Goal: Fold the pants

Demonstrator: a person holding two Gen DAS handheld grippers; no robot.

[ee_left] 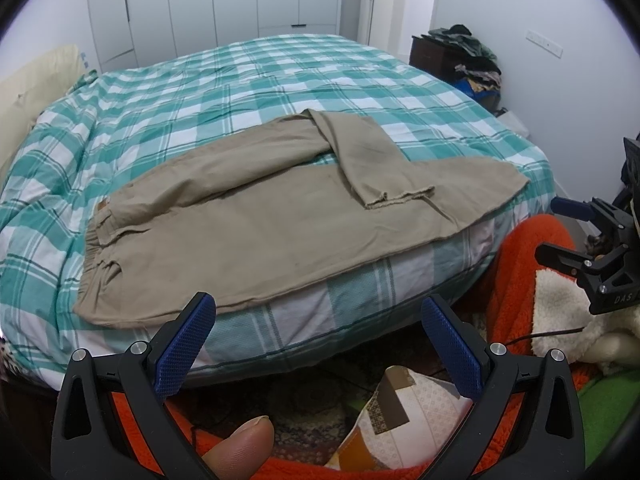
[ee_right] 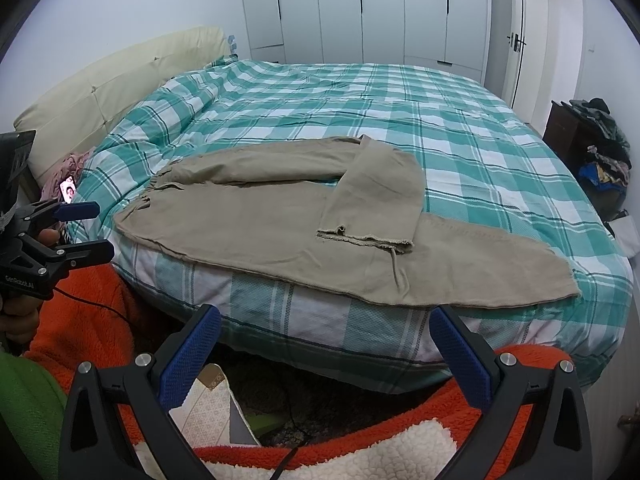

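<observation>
Left wrist view
- Left gripper (ee_left: 318,338): jaws spread wide, nothing between them; held low, short of the bed edge, apart from the cloth.
- Thumb (ee_left: 240,450): tip of the person's thumb shows at the bottom, between the gripper arms.
- Pants (ee_left: 256,224): khaki, lying along the near edge of the bed (ee_left: 248,80), waistband to the left, legs running right.
- Far leg (ee_left: 360,156): doubled back, its frayed hem resting across the near leg; not aligned with it.
- Right gripper (ee_left: 560,232): seen at the right edge, jaws parted, holding nothing.
- Room: white wardrobe doors (ee_left: 212,0) behind the bed; dark nightstand (ee_left: 432,54) heaped with clothes at the right.

Right wrist view
- Right gripper (ee_right: 324,344): jaws wide, empty, below the mattress edge.
- Left gripper (ee_right: 92,228): at the left edge, jaws apart, empty.
- Pants (ee_right: 260,236): same lie; near leg's hem reaches close to the right corner of the bed.
- Surface: teal-and-white checked cover (ee_right: 460,128), soft and slightly rumpled; cream headboard (ee_right: 112,88) at left.
- Foreground: orange fleece (ee_right: 92,320) on the person.

Progress (judgement)
- Done: pants spread roughly flat.
- Left: likely everything that counts, i.e. straighten the far leg, lay leg on leg, fold lengthwise.
</observation>
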